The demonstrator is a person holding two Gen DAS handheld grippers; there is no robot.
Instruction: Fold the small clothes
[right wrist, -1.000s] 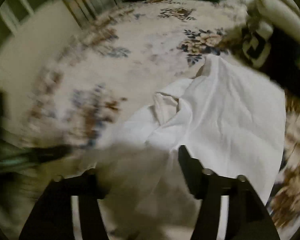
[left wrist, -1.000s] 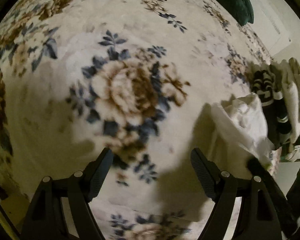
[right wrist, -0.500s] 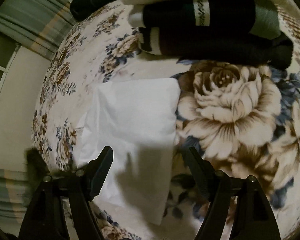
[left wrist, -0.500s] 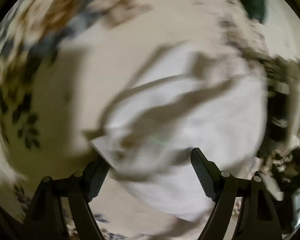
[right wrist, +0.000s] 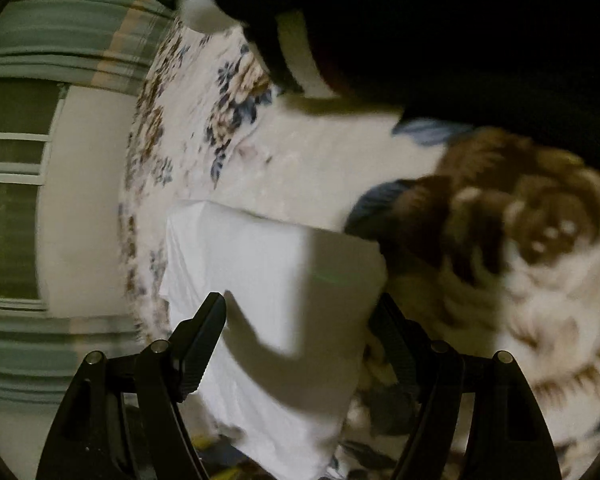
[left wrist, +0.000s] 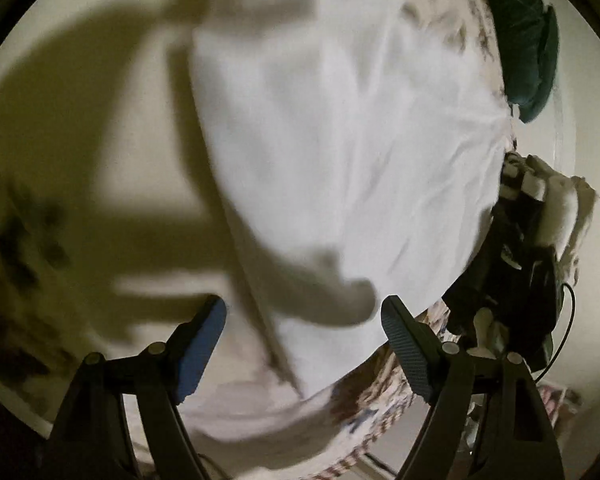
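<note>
item: white garment [left wrist: 340,152], lying flat on floral bedspread [right wrist: 228,92], near its edge; left gripper [left wrist: 302,344] wide, empty; right gripper [right wrist: 300,340] wide, empty, above the cloth; step, judged: seize two corners, pinch one layer only, lift evenly; nearby: dark folded clothes pile [left wrist: 512,264] just beside cloth, green pillow [left wrist: 528,40] farther off

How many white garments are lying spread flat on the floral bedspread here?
1. The white garment lies flat on the floral bedspread, just ahead of both tools. A pile of dark and pale clothes sits beside it and may hide other white pieces.
</note>
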